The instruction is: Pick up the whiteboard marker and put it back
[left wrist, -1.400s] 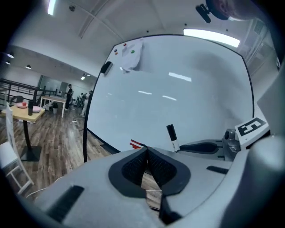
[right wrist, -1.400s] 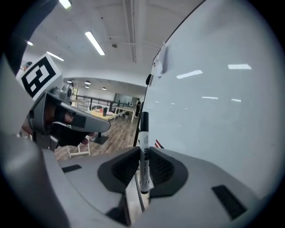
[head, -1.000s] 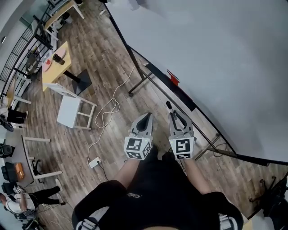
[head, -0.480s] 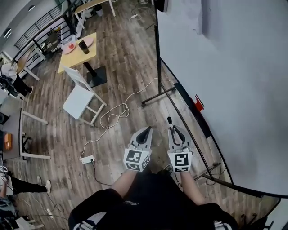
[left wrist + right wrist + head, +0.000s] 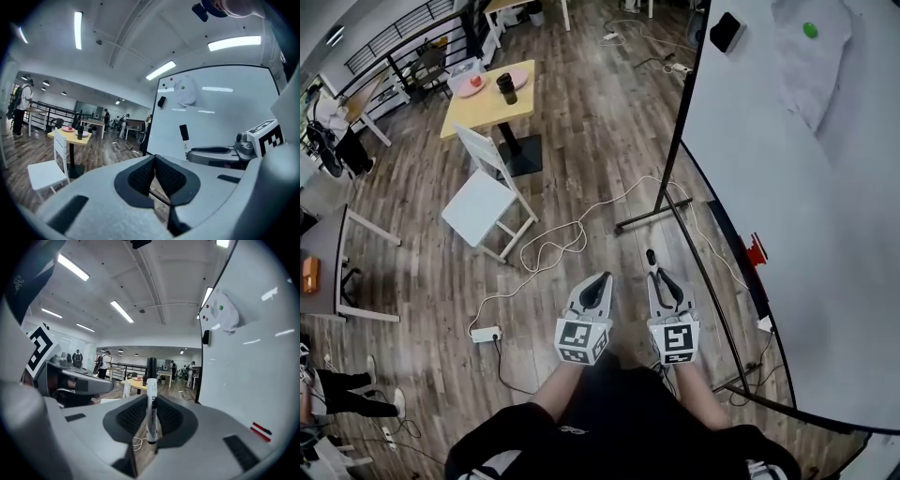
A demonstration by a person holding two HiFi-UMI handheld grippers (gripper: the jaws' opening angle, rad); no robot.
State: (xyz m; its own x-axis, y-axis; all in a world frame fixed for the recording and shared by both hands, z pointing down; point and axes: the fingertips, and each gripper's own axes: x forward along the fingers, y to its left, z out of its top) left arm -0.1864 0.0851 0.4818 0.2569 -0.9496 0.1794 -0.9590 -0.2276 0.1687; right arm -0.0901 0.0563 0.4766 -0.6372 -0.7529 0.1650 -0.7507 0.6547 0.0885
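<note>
My right gripper (image 5: 663, 281) is shut on the whiteboard marker (image 5: 652, 260), a white barrel with a black cap. In the right gripper view the marker (image 5: 151, 406) stands upright between the pads, cap up. The left gripper (image 5: 597, 287) hangs beside it, its pads together with nothing between them (image 5: 153, 164); from there the marker (image 5: 184, 137) shows to the right. The whiteboard (image 5: 806, 178) stands to the right of both grippers. Its ledge (image 5: 733, 246) carries a red object (image 5: 756, 251).
A black eraser (image 5: 727, 31) and a green magnet (image 5: 810, 29) sit high on the board. On the wood floor are a white chair (image 5: 486, 202), a yellow table (image 5: 492, 98), a loose cable (image 5: 553, 246) and a power strip (image 5: 486, 334). People stand far left.
Both grippers have travelled together along the whiteboard toward its left end; the board's edge, eraser and magnet have come into view. The marker stays held in the right gripper.
</note>
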